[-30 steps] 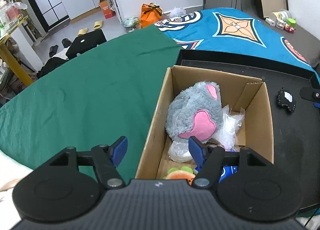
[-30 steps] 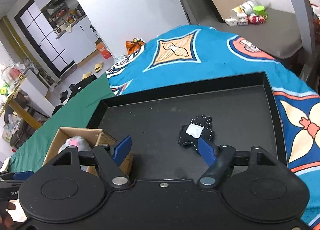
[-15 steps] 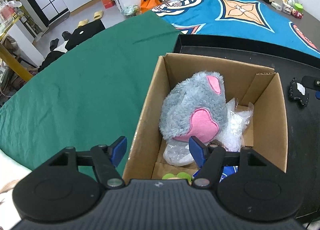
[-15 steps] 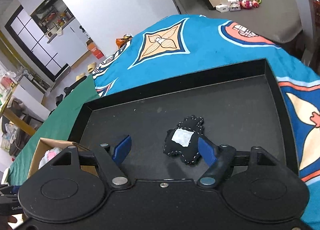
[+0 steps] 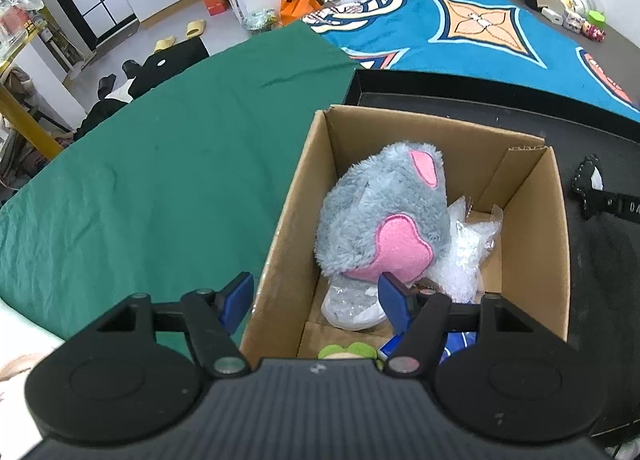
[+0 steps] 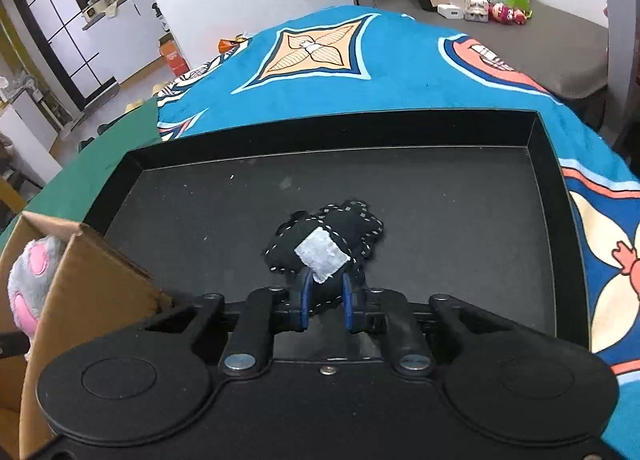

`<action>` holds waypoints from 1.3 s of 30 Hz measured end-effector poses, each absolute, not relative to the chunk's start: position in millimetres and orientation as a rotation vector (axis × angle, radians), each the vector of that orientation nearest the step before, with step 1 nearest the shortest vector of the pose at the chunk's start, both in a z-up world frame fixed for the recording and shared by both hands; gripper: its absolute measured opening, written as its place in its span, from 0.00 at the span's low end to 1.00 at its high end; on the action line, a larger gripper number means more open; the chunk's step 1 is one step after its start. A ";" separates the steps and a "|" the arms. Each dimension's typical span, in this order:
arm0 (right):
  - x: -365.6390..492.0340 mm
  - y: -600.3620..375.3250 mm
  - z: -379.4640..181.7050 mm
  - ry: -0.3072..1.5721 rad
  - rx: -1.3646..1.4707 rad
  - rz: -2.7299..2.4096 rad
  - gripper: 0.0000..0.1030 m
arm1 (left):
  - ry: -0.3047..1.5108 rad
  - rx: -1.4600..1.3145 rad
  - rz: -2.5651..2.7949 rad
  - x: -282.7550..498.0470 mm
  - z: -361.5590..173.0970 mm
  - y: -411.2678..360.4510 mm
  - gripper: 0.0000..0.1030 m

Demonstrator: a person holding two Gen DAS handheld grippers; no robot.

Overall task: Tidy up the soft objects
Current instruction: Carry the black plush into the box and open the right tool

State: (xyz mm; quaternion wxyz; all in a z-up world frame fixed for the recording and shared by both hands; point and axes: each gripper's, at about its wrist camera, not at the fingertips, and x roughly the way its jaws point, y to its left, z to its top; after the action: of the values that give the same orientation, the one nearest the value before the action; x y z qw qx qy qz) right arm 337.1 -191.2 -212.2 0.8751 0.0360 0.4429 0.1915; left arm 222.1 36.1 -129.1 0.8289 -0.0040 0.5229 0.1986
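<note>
A small black stitched soft toy with a white patch (image 6: 326, 244) lies in the black tray (image 6: 544, 132). My right gripper (image 6: 325, 296) is shut on the toy's near end. The toy also shows at the right edge of the left wrist view (image 5: 588, 184). A cardboard box (image 5: 288, 220) holds a grey and pink plush (image 5: 384, 216), clear plastic bags (image 5: 466, 252) and a green and orange toy (image 5: 344, 350). My left gripper (image 5: 316, 298) is open and empty, straddling the box's near left wall.
The box stands in the tray's left part, next to a green cloth (image 5: 160, 164). A blue patterned blanket (image 6: 360, 60) lies beyond the tray. Small toys and containers (image 6: 488, 4) sit on a grey surface at the far right.
My right gripper moved forward to the black toy and closed on it. My left gripper shifted slightly over the box and stayed open.
</note>
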 end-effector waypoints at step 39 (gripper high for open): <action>215.7 -118.4 -105.9 0.774 -0.024 0.579 0.11 | 0.969 -0.206 0.325 141.0 -115.8 71.8 0.65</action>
State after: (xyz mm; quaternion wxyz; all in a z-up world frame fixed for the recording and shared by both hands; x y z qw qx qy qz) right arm 215.7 -118.4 -105.9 0.8856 -0.0116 0.3719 0.2781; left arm 141.0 71.8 -115.8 0.8672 -0.0982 0.4629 0.1552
